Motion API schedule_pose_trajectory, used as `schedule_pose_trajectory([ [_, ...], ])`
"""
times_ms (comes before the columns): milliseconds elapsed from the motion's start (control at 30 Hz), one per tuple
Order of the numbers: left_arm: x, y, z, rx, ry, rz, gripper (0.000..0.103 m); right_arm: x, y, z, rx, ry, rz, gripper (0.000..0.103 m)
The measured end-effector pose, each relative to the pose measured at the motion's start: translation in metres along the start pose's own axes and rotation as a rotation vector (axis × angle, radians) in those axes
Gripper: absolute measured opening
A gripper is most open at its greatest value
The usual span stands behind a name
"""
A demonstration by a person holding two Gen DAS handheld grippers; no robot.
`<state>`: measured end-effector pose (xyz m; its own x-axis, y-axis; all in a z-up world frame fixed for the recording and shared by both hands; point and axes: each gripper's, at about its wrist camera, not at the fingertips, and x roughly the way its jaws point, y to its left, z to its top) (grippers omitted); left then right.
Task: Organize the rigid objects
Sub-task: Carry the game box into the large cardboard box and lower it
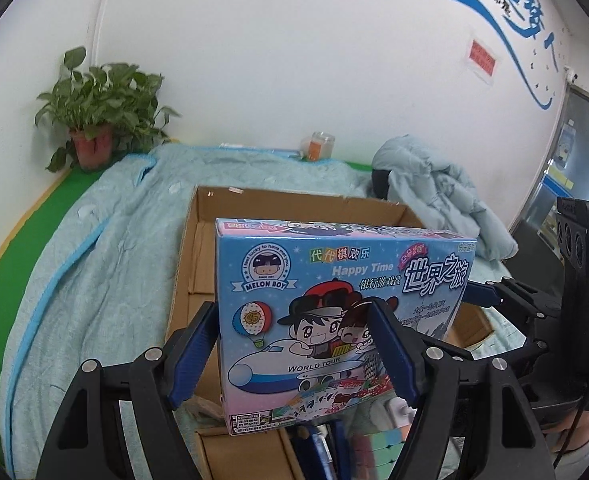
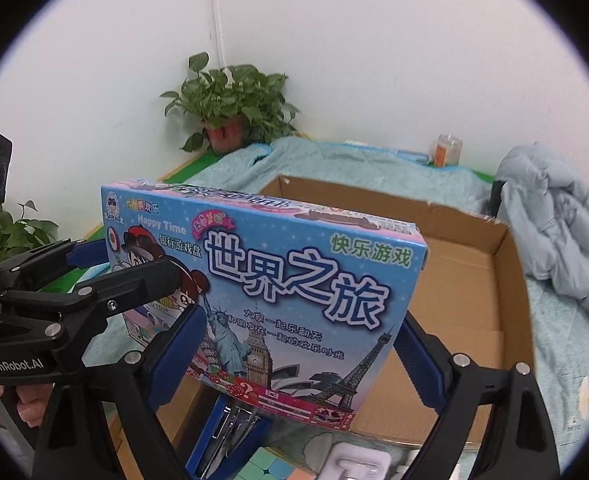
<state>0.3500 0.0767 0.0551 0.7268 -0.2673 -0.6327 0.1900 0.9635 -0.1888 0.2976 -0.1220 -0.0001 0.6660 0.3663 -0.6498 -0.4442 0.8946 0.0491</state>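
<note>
A potted plant point(image 2: 232, 114) stands in the corner against the white wall point(image 2: 374, 60), on a green mat point(image 1: 26, 232). A pale teal quilt point(image 1: 106, 232) covers the surface, with a crumpled light-blue jacket point(image 2: 562, 224) on it and a glass jar point(image 2: 448, 150) by the wall.

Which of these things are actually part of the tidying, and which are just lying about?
Part of the job: board game box, held by left claw and right claw; cardboard box; stapler; puzzle cube.

Lying about: potted plant, jacket, glass jar.
</note>
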Motion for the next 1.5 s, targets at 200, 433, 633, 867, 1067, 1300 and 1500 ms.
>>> schedule_pose_trajectory([
  [200,0.058,0.024,-0.011,-0.041,0.118,0.01,0.073,0.051,-0.011,-0.004,0.068,0.115,0.037,0.091],
  [433,0.124,0.05,-0.017,-0.046,0.243,0.046,0.064,0.107,-0.03,-0.017,0.156,0.307,0.109,0.091],
  [633,0.144,0.066,-0.028,-0.058,0.298,0.08,0.054,0.125,-0.031,-0.023,0.166,0.351,0.108,0.091],
  [867,0.123,0.067,-0.037,-0.044,0.254,0.047,0.054,0.143,-0.036,-0.027,0.173,0.407,0.08,0.085],
  [1067,0.08,0.074,-0.037,-0.074,0.147,0.076,0.062,0.143,-0.041,-0.023,0.208,0.411,0.101,0.088],
  [1300,0.045,0.081,-0.034,-0.104,0.052,0.106,0.088,0.139,-0.047,-0.033,0.233,0.437,0.132,0.086],
  [1500,0.092,0.055,-0.027,-0.021,0.18,0.024,0.082,0.135,-0.05,-0.035,0.226,0.43,0.132,0.081],
])
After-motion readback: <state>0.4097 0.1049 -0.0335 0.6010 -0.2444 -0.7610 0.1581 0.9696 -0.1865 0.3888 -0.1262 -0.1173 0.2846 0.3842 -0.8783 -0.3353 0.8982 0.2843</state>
